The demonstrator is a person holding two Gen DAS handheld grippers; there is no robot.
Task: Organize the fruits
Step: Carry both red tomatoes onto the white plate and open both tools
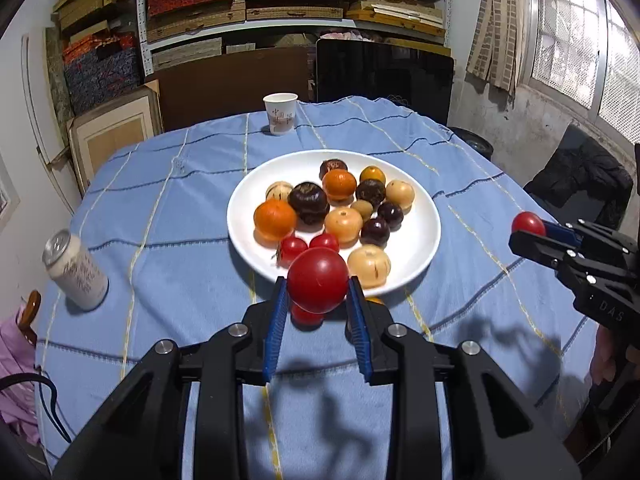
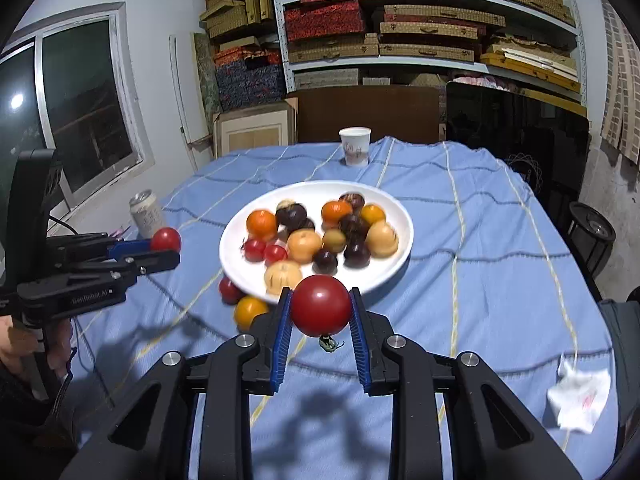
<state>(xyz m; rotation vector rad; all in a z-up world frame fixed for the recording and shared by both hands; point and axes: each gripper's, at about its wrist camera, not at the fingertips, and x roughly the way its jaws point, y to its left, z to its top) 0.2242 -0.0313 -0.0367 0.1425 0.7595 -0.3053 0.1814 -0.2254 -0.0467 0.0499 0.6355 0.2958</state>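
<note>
Now both tongs are closed on fruit above the table (image 1: pixel 168 248). The left tongs (image 1: pixel 318 304) grip a red tomato (image 1: pixel 317 279) between their blue pads, held just in front of the near rim of the white plate (image 1: pixel 420 240). The right tongs (image 2: pixel 320 312) pinch a second red tomato (image 2: pixel 321 305) the same way, its green stem hanging below, also near the plate's front edge. In the left view the right tongs show at the right edge; in the right view the left tongs show at the left edge, with a hand (image 2: pixel 60 344) on the grip.

On the plate lie orange, dark purple, tan and small red fruits, packed close. Two fruits sit on the blue checked cloth just off the plate's near rim: a small red one (image 2: pixel 229 290) and a yellow-orange one (image 2: pixel 249 311), side by side. A paper cup (image 1: pixel 280 113) stands at the far side, a drink can (image 1: pixel 76 276) to the left, and a crumpled tissue (image 2: pixel 580 396) lies to the right.
</note>
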